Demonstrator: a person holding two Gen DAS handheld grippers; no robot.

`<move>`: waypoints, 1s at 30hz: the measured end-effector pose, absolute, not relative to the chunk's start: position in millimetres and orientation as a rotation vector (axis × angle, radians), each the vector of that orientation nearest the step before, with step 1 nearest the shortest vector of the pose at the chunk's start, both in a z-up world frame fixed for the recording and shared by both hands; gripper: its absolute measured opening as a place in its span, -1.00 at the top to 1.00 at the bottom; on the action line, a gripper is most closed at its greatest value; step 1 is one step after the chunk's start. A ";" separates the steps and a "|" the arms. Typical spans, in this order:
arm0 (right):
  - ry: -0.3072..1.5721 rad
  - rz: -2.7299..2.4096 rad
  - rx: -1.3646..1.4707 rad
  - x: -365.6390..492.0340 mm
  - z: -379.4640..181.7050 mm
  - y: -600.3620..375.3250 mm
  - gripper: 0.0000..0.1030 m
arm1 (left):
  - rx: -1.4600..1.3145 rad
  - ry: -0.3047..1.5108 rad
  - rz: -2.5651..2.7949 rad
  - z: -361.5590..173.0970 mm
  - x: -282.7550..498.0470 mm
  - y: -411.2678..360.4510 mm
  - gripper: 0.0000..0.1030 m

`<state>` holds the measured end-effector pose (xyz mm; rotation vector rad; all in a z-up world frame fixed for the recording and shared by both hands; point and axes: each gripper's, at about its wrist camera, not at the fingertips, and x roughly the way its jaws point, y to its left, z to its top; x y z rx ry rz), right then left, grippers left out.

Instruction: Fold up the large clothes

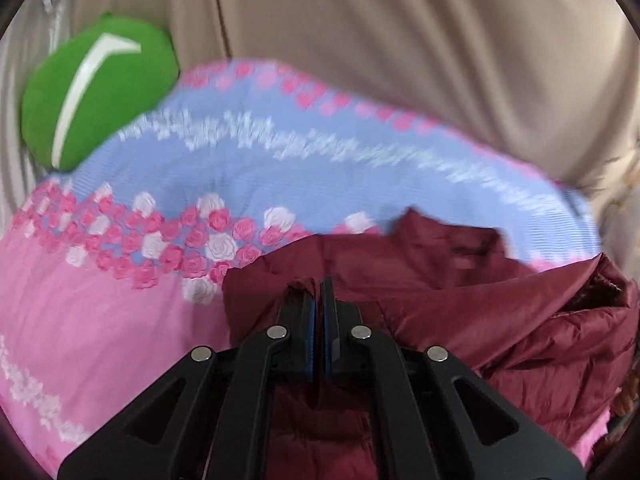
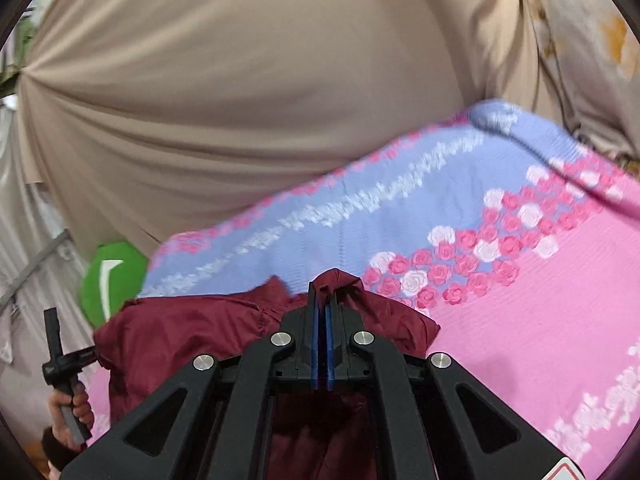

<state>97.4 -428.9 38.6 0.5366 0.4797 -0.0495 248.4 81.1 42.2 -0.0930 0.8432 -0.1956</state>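
Jacket (image 1: 500, 320) lies on the bedspread (image 1: 120, 320), bunched at its near edge; each claw, left (image 1: 319, 292) and right (image 2: 322, 300), pinches a fold of it; cushion (image 1: 96, 88) beyond the bedspread's far corner; curtain (image 2: 240, 100) behind everything.

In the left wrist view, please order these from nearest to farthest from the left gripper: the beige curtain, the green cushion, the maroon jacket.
1. maroon jacket: pinched in the left gripper.
2. green cushion: upper left, beyond the floral bedspread.
3. beige curtain: behind the bed, across the top.
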 end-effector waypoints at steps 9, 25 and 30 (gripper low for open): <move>0.720 -0.170 0.514 205.4 -54.8 -435.1 0.88 | -0.057 0.912 -0.098 -34.7 306.2 67.1 0.90; 0.665 -0.073 0.462 121.3 -26.2 -439.0 -0.13 | -0.166 0.853 -0.311 10.5 267.3 79.2 -0.80; 0.759 -0.123 0.347 146.2 -47.9 -416.0 0.85 | -0.105 0.929 -0.234 -13.9 284.7 63.0 0.54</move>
